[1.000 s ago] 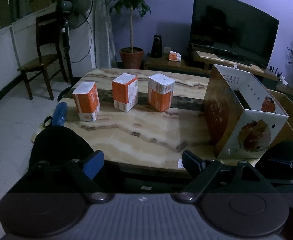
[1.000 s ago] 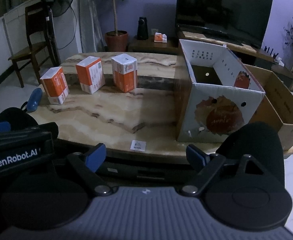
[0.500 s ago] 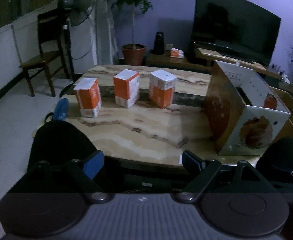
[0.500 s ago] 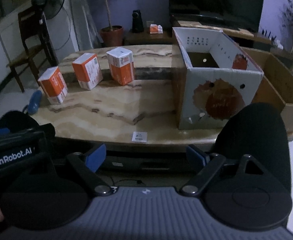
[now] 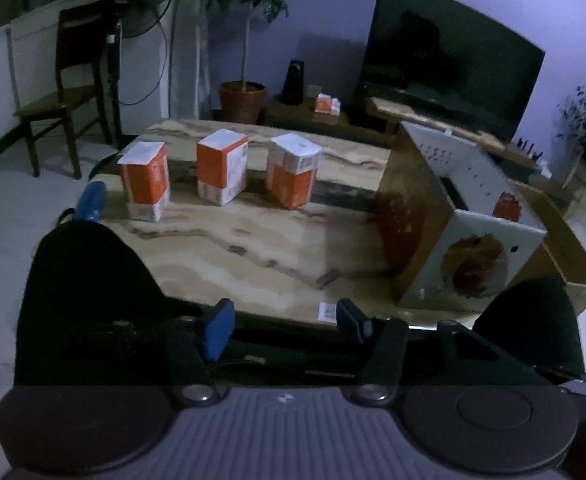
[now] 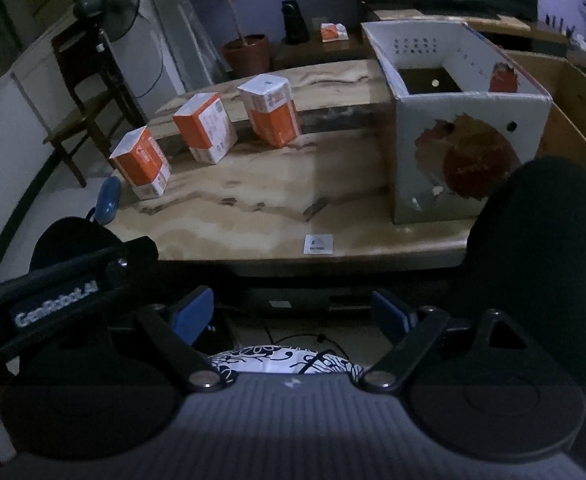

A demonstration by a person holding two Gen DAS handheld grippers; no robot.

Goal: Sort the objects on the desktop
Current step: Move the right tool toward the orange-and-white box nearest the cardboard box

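Observation:
Three orange-and-white boxes stand in a row on the marble table (image 5: 253, 256): the left box (image 5: 145, 182), the middle box (image 5: 221, 168) and the right box (image 5: 293, 172). A white open-topped carton (image 5: 477, 256) with an orange print stands at the table's right end. My left gripper (image 5: 285, 320) is open and empty, just short of the table's front edge. My right gripper (image 6: 293, 312) is open and empty, below and in front of that edge. The right wrist view also shows the boxes (image 6: 205, 128) and the carton (image 6: 469, 148).
A blue object (image 5: 91, 202) lies at the table's left edge. A brown cardboard box (image 5: 565, 248) sits right of the carton. A chair (image 5: 69, 80), a fan, a potted plant and a TV (image 5: 449, 68) stand behind. Dark knees (image 6: 541, 240) flank the grippers.
The left gripper's fingers have drawn closer together but stay apart. The right wrist view has risen and tilted, and it now looks down on the table.

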